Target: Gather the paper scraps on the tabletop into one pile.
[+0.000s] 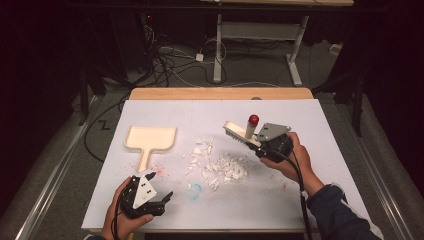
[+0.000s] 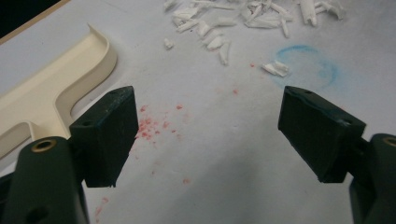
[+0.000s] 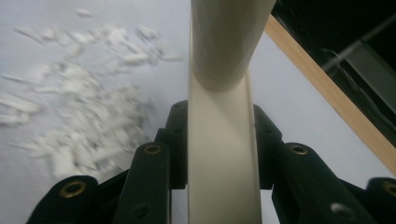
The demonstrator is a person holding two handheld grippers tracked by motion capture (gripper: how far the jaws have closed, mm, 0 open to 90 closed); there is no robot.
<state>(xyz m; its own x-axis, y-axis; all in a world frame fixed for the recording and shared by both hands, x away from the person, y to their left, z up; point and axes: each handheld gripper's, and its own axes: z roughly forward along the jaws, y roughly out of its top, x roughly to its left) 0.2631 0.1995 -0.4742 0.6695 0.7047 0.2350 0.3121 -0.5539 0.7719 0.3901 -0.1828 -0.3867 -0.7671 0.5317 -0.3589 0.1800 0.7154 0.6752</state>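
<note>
Brush (image 1: 239, 134) in cream plastic, stiff and light, sits clamped by its handle in the right gripper (image 1: 261, 144), fingers closed tight on it, above the surface (image 1: 300, 190) beside the white scraps (image 1: 220, 167). Left gripper (image 1: 167, 197) hovers wide open and empty near the dustpan (image 1: 150, 138), whose slim, rigid handle looks best to grasp.

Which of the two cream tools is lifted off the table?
The brush, clamped in the right gripper above the white scraps. The dustpan lies flat, untouched.
</note>
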